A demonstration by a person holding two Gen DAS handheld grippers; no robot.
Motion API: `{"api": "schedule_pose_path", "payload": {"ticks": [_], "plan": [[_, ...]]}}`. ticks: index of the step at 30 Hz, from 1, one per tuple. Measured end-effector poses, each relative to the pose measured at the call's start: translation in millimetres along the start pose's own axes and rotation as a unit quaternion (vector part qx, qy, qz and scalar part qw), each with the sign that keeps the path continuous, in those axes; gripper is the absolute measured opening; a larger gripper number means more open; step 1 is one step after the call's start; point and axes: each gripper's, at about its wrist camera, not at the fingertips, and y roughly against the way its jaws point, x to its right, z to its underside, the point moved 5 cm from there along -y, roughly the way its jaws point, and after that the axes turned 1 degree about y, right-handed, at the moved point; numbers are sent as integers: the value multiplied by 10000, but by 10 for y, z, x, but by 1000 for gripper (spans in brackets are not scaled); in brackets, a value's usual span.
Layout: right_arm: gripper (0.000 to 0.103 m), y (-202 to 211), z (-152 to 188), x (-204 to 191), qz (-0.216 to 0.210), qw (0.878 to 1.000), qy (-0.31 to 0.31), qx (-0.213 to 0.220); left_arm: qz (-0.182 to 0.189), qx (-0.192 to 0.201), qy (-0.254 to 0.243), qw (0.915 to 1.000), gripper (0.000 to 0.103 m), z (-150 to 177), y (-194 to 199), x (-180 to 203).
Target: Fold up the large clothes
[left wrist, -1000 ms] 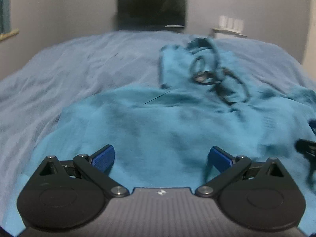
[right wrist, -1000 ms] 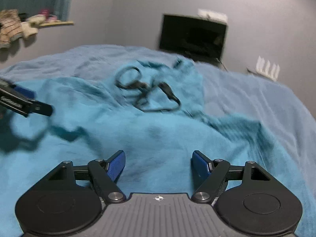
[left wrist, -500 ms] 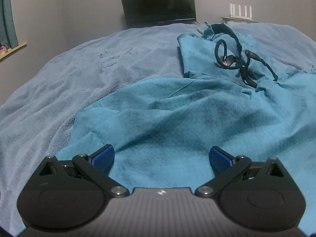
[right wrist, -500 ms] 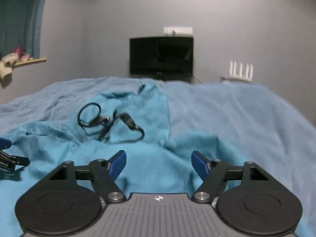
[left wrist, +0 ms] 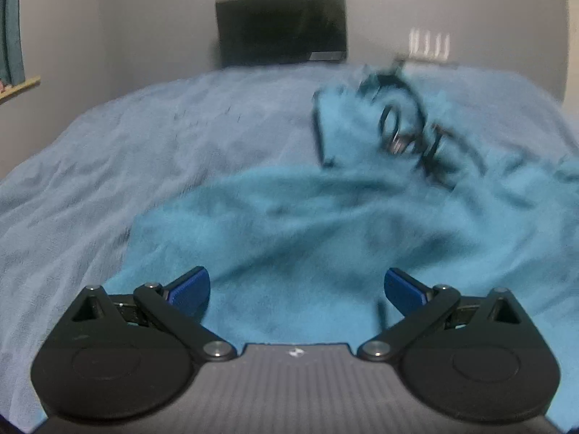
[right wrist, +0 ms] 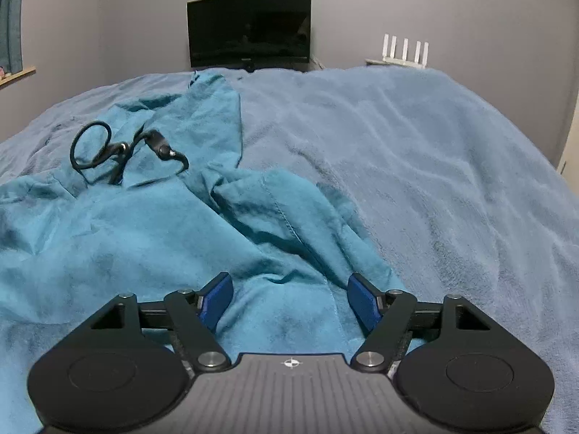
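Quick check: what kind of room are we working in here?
Most likely a bedroom: the teal garment lies on a bed's blue blanket, with a dark screen against the grey wall behind.

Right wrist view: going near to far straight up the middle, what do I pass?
Right gripper, jaws open → teal garment → black cord lying on the garment's far part, off to the left → blue blanket → black monitor at the wall.

Support: a bed [right wrist: 452,166] under a grey-blue fleecy blanket, filling the frame's middle and right.
Lying on it: a rumpled teal garment [right wrist: 152,224], lower left.
On the garment: a black corded headset [right wrist: 123,152], upper left.
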Motion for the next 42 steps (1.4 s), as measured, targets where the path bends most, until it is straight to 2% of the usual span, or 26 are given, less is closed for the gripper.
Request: {"api": "schedule_pose_path", "payload": {"ticks": [2,4,6,10,14,20,25,30,32,34,36,37,39,42], "plan": [[73,156,-91,-74,-27,9996,6,294,29,114,-44,9999,103,-38,50,21],[74,243,-245,-140,-258,9978,-11,614,95,-133,26,9999,103,-12,-13,23],[74,170,-439,-238,-400,9966,36,721,117,-365,165,9991,103,47,-83,-7],[68,-233,-839,-400,-681,9956,199,619,103,-380,151,9991,103,78,-108,0],[65,-740,-1229,-480,-863,9946,-200,544,-26,-401,-36,9992,103,140,-136,51],[65,-1473,-1549,-614,-710,9958,-303,482,-123,-427,-185,9988,103,195,-232,84],[69,-1966,-1724,-595,-530,9960,-556,452,-76,-354,-151,9992,103,262,-290,79],[79,-2345,-1834,-530,-1144,9852,-1243,280,-56,-339,-180,9992,103,298,-341,103],[79,-2426,-1844,-548,-1373,9811,-1347,206,-32,-320,-162,9994,103,309,-359,101],[62,-2484,-1865,-604,-1705,9748,-1430,124,-7,-311,-139,9994,103,313,-371,97],[12,-2428,-1887,-656,-1889,9720,-1379,211,3,-305,-132,9994,103,317,-381,98],[4,-2372,-1905,-692,-1895,9725,-1313,328,6,-299,-131,9995,103,320,-380,99],[4,-2184,-1942,-730,-2084,9673,-1313,597,16,-291,-125,9995,103,325,-386,99],[3,-1729,-1993,-751,-2605,9505,-1226,1167,31,-287,-109,9995,103,319,-376,91]]}}
